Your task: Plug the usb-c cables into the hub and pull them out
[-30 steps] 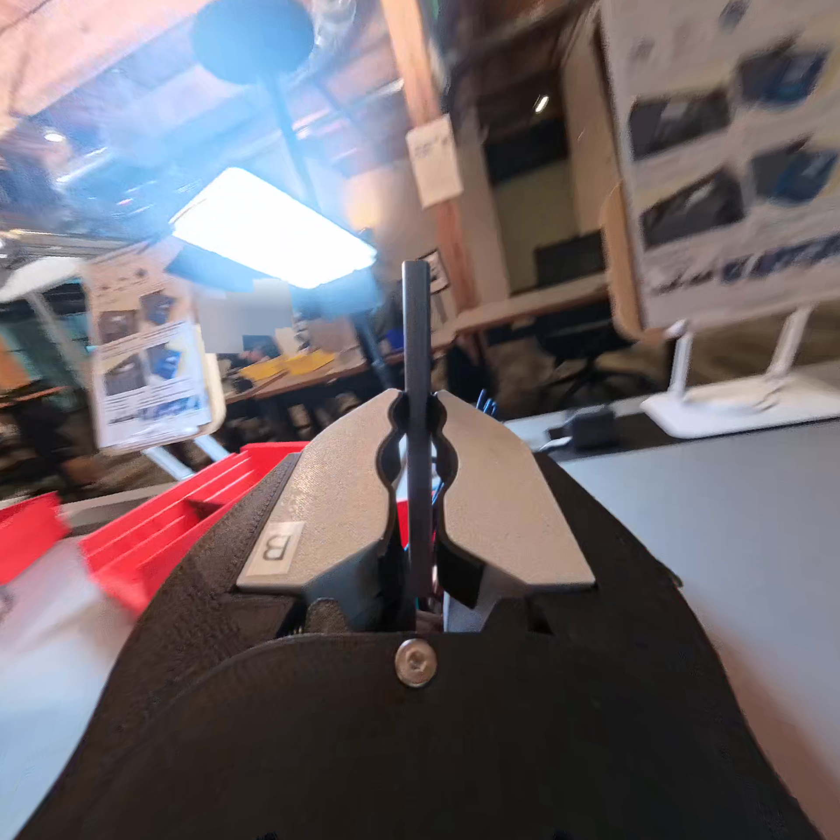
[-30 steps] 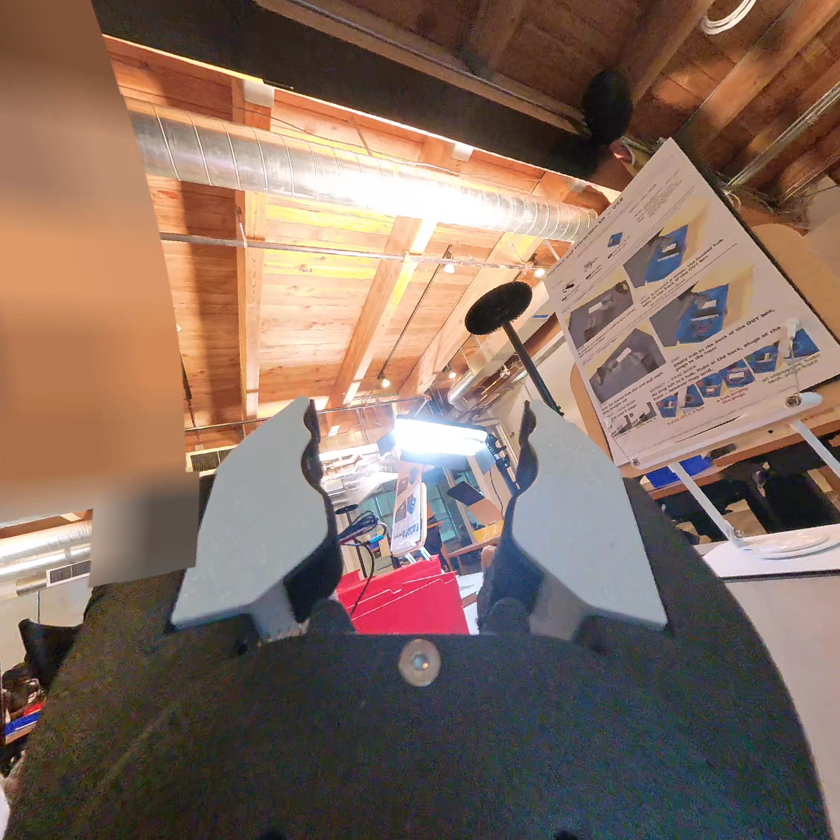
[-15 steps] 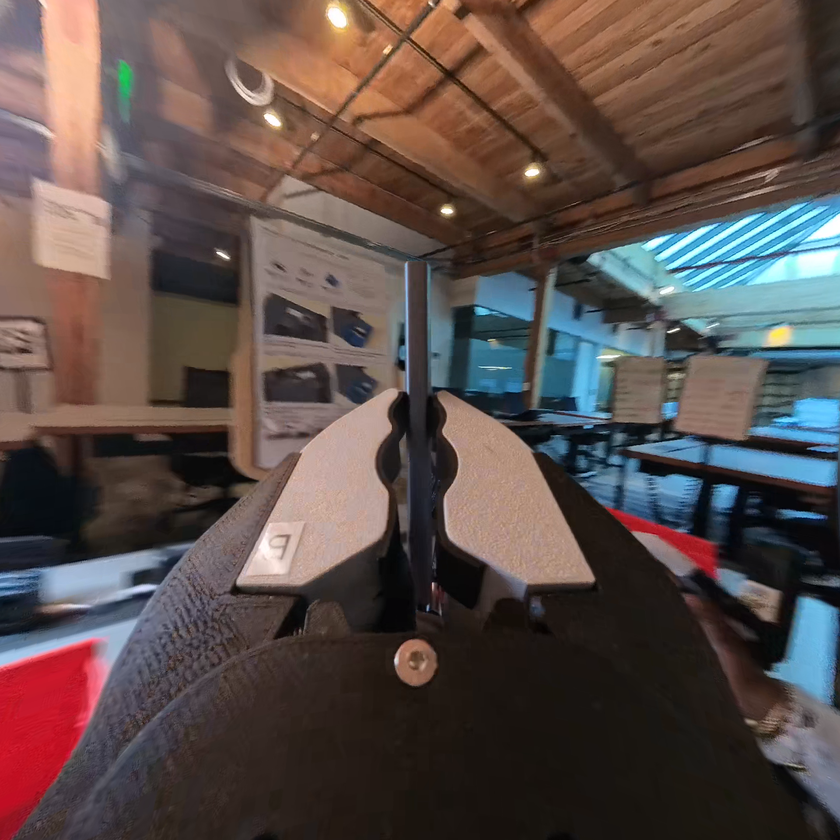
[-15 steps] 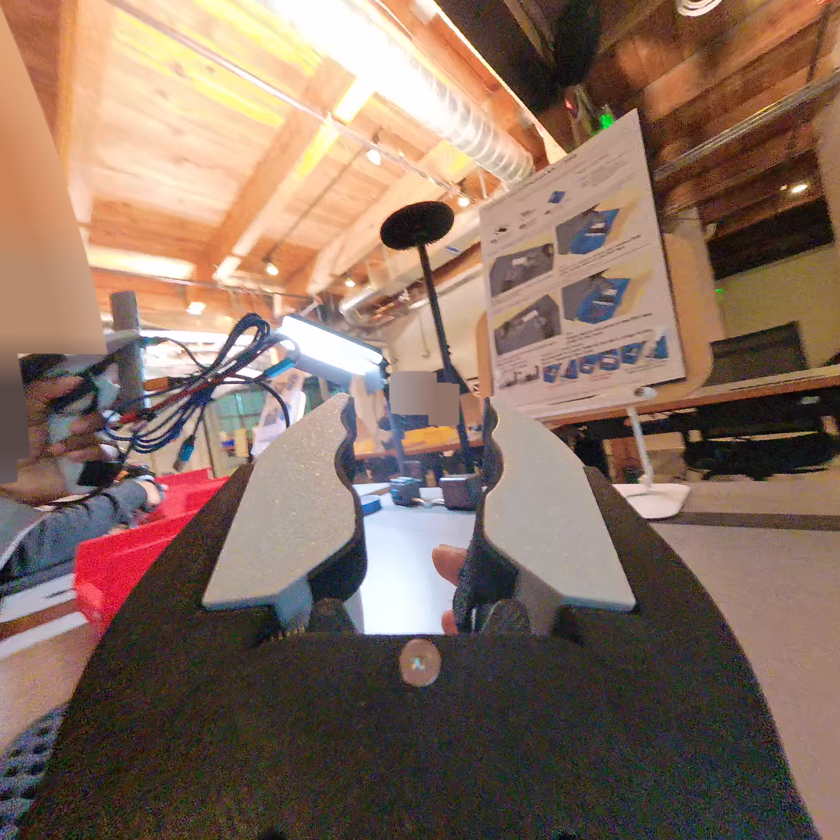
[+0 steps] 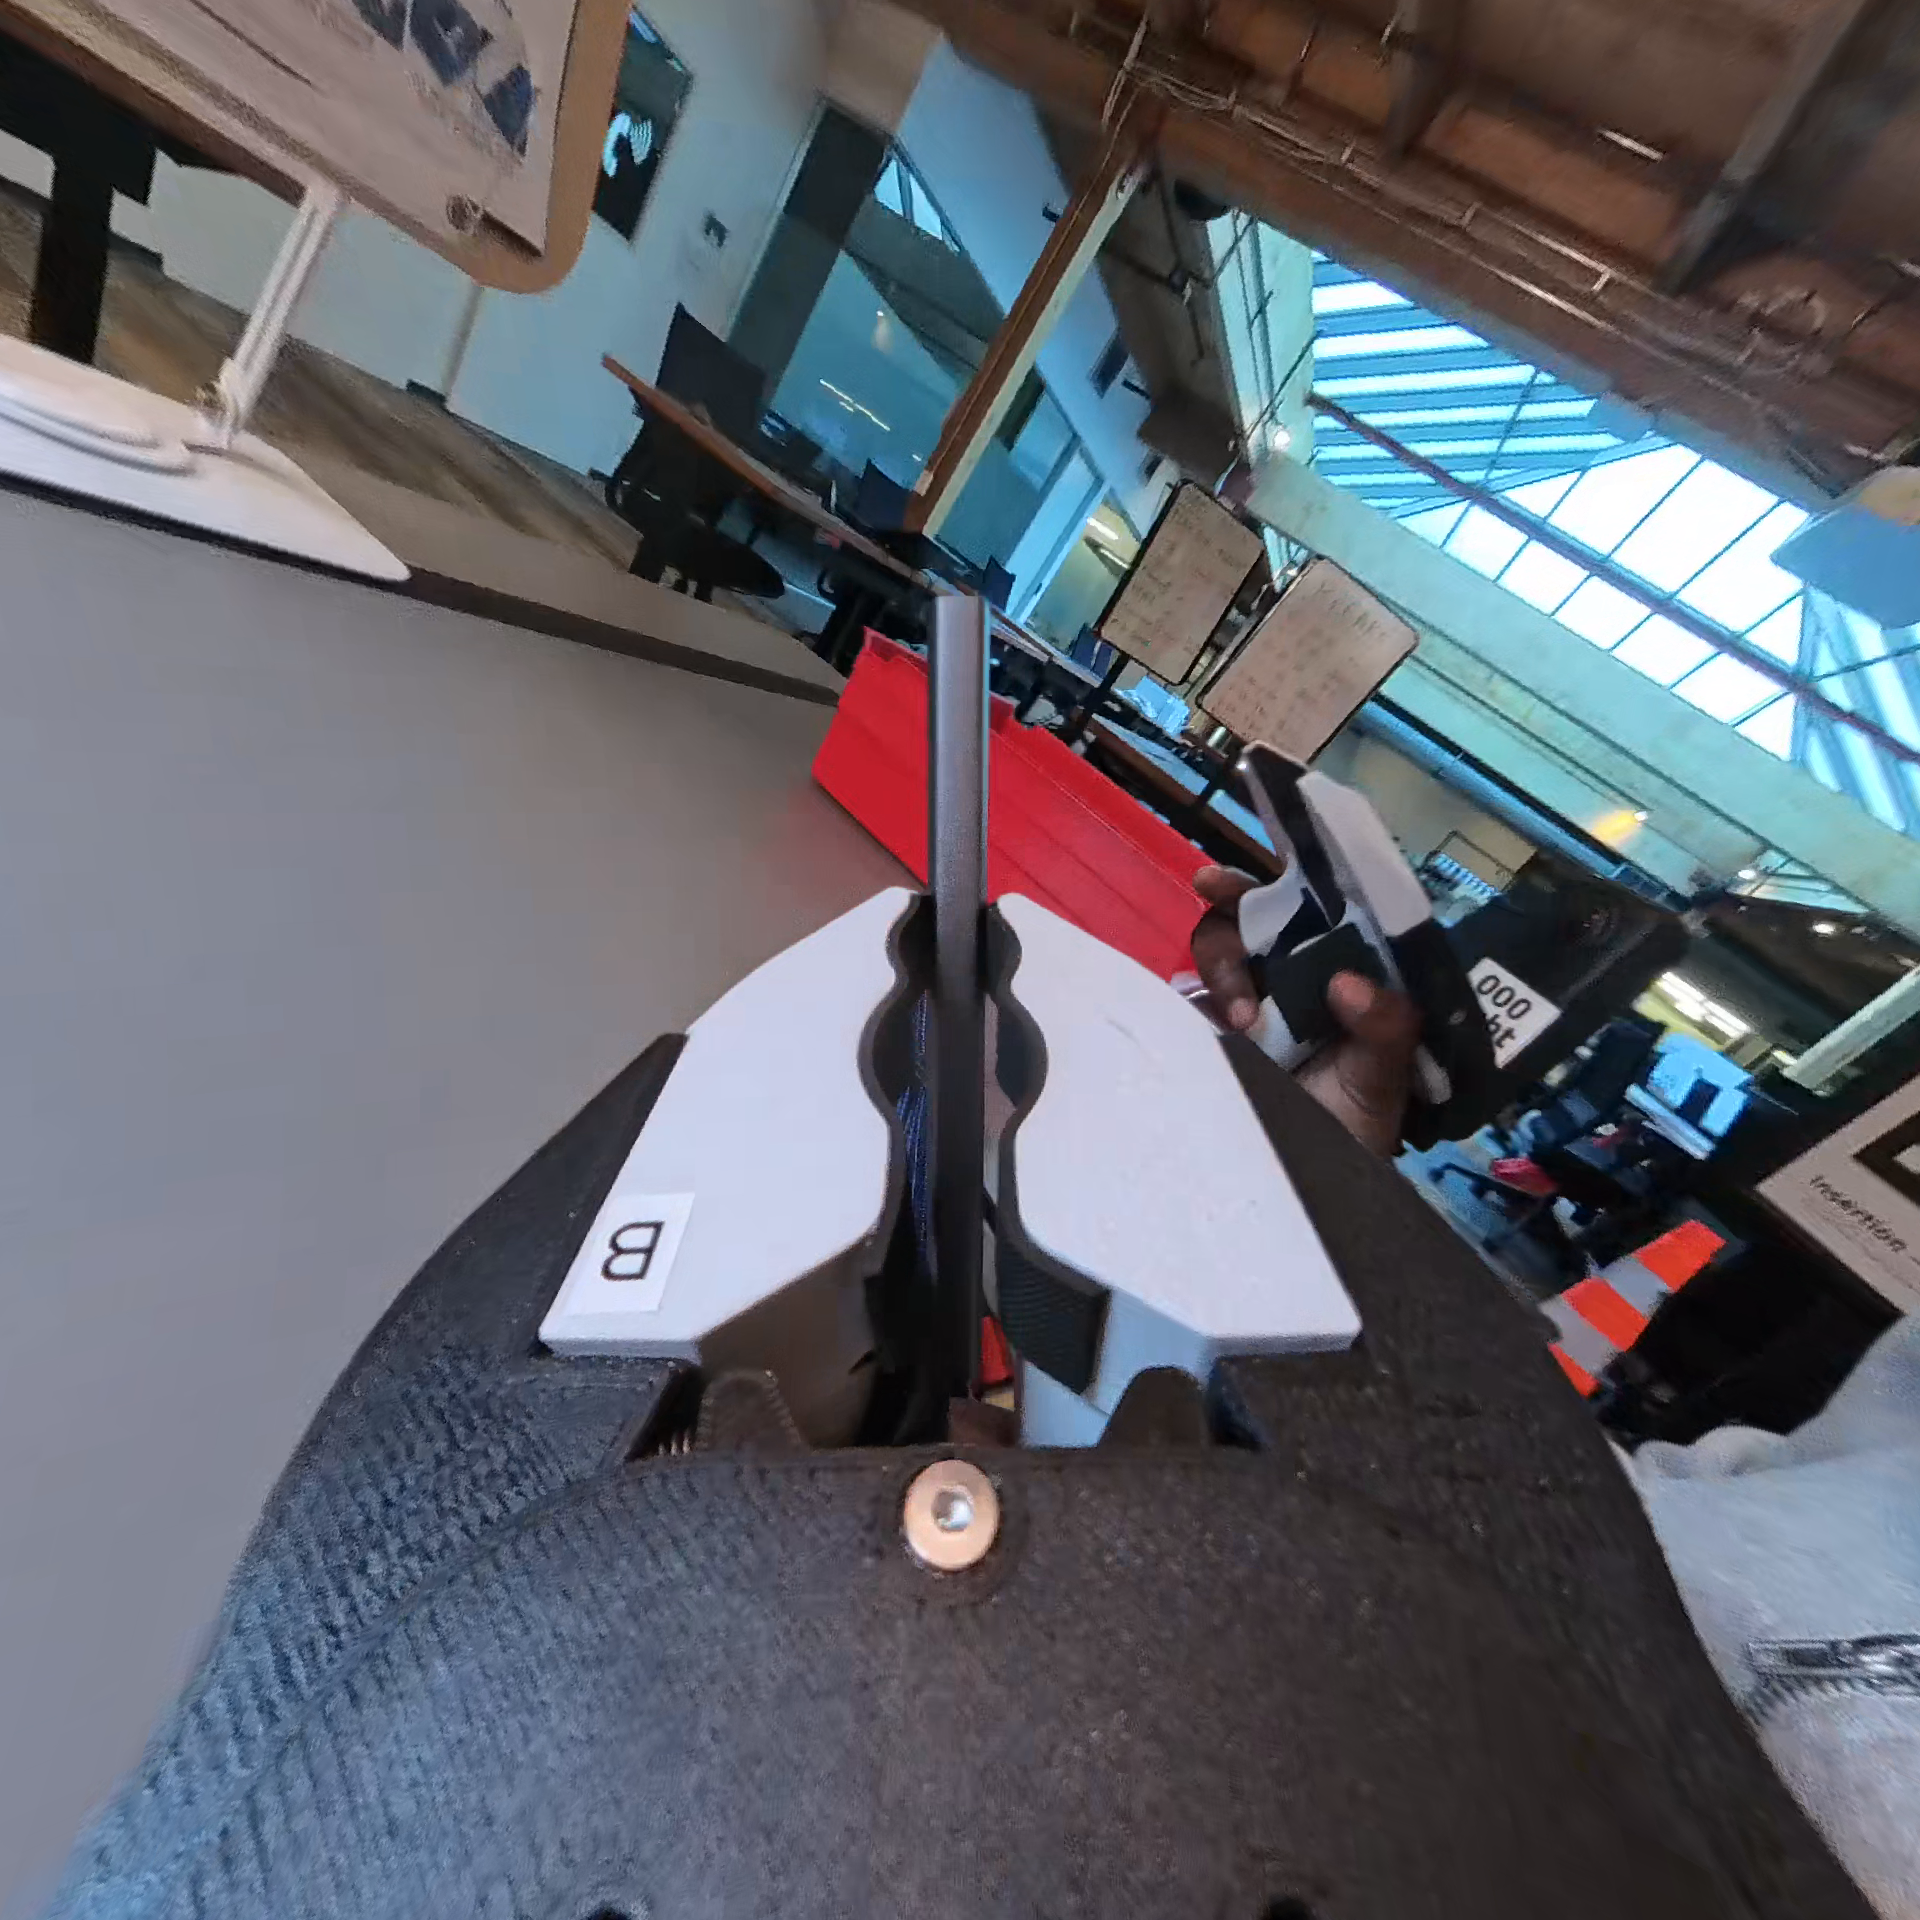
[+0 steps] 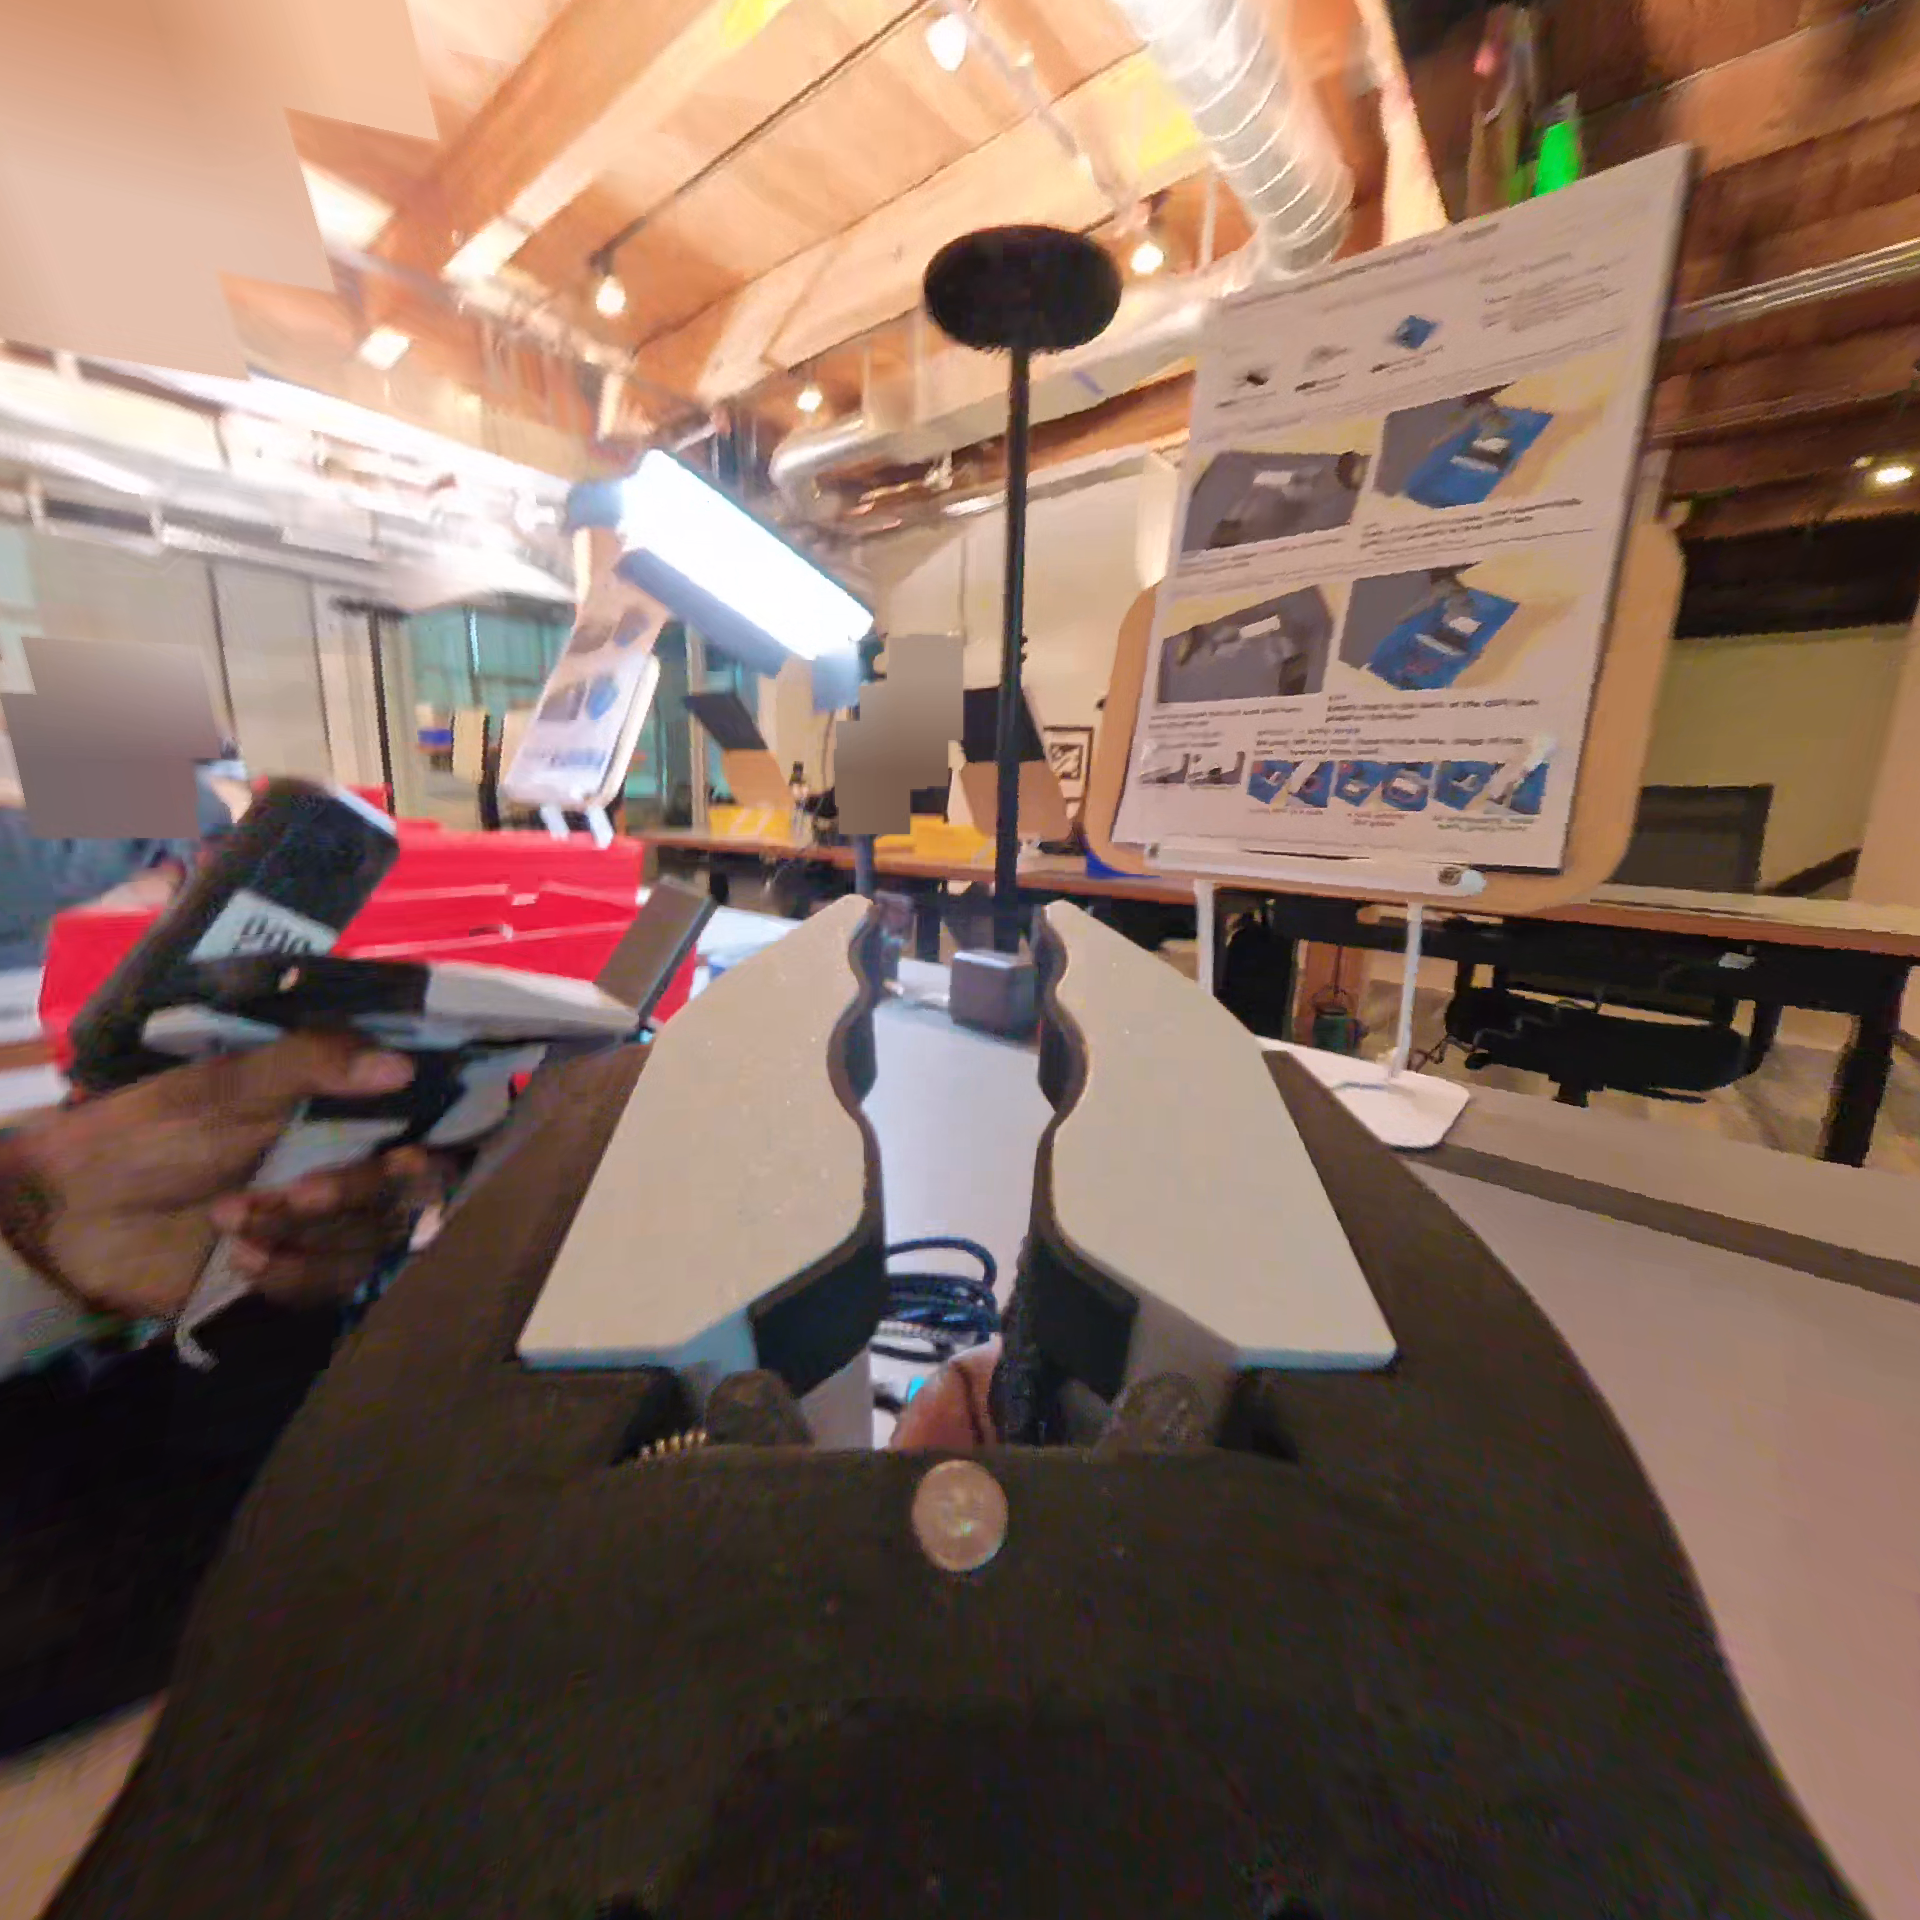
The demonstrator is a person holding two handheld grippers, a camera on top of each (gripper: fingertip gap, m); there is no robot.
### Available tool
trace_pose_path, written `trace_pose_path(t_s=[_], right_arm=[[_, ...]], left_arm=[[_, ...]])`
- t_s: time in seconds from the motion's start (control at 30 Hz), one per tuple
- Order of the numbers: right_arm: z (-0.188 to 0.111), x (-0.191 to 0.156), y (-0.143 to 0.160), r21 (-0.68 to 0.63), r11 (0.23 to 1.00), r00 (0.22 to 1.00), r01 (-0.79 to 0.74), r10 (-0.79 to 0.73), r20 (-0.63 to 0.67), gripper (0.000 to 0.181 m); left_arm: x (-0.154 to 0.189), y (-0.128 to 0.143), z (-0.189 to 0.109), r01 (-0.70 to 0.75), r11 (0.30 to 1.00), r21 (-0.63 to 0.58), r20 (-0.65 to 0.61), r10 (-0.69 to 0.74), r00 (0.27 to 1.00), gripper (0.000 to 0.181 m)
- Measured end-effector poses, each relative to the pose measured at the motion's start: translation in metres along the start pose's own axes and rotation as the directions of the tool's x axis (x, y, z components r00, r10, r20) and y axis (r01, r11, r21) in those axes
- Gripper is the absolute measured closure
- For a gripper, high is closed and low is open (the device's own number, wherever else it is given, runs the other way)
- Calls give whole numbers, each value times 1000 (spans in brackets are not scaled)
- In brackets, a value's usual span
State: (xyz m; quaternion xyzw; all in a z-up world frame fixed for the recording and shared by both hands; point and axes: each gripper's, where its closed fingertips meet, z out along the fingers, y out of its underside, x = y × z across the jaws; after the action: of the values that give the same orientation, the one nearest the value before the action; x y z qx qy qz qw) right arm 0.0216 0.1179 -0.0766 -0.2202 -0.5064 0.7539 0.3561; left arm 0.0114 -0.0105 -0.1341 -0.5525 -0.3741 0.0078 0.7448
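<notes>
While the left gripper (image 5: 956, 914) remains clamped on a thin dark slab, taken to be the hub (image 5: 957, 790) and seen edge-on between its jaws, its view has swung within the last second from the ceiling and far wall down to the grey table (image 5: 364, 831). The right gripper (image 6: 956, 935) has narrowed from wide open to a moderate gap and grips nothing. Low between its fingers lies a coil of blue cable (image 6: 940, 1283) on the table, with a fingertip at the jaw base. Farther off, a red bin (image 5: 1039, 821) sits on the table. Judgement: both tools are descending toward the work; no plug is held yet, so insertion has not begun
</notes>
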Motion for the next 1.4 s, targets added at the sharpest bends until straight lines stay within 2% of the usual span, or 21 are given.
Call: trace_pose_path(t_s=[0.1, 0.13, 0.2, 0.27, 0.37, 0.47, 0.57, 0.63, 0.73, 0.87, 0.97, 1.03, 1.07, 1.23, 1.4], right_arm=[[10, -37, 15, -124, 970, 965, 211, -186, 186, 153], [14, -50, 22, -160, 933, 924, 321, -272, 268, 151], [22, -69, 36, -212, 810, 802, 546, -433, 411, 146], [30, -82, 46, -196, 697, 677, 690, -524, 517, 148], [39, -95, 65, -138, 620, 553, 773, -551, 625, 153], [49, -96, 83, -128, 577, 509, 807, -569, 646, 156], [55, -94, 95, -139, 540, 493, 830, -595, 635, 156], [54, -96, 97, -133, 539, 492, 832, -604, 627, 168], [52, -96, 99, -109, 506, 458, 855, -642, 614, 171], [50, -93, 96, -99, 542, 484, 835, -636, 601, 171], [50, -96, 91, -71, 558, 489, 827, -649, 582, 171], [51, -96, 92, -67, 540, 475, 839, -667, 574, 171], [51, -96, 94, -66, 534, 471, 843, -671, 572, 171], [52, -97, 93, -68, 574, 504, 816, -649, 570, 171], [56, -95, 100, -80, 584, 512, 808, -628, 586, 170]], left_arm=[[3, -4, -2, 4, 1000, 22, -31, -3, 1000, 171], [2, -2, -2, 18, 1000, 14, -30, -18, 999, 171], [2, 1, -1, 37, 999, -6, -47, -37, 998, 171], [3, 2, -2, 34, 999, -6, -55, -35, 998, 171], [3, 2, -2, 32, 999, -8, -58, -32, 998, 171], [5, 4, -1, 30, 999, -21, -68, -31, 997, 171], [8, 8, 1, 11, 999, -45, -80, -14, 997, 171], [10, 11, 2, -8, 998, -62, -86, 2, 996, 171], [11, 13, 3, -16, 997, -75, -88, 9, 996, 171], [13, 7, 1, -23, 999, -36, -95, 20, 995, 157], [13, 12, 3, -38, 997, -70, -84, 32, 996, 155], [14, 15, 5, -53, 995, -87, -84, 46, 995, 158], [17, 15, 4, -65, 994, -83, -103, 56, 993, 170], [15, 13, 3, -121, 991, -63, -54, 118, 992, 172], [7, 12, 2, -80, 995, -53, -15, 80, 997, 172]])
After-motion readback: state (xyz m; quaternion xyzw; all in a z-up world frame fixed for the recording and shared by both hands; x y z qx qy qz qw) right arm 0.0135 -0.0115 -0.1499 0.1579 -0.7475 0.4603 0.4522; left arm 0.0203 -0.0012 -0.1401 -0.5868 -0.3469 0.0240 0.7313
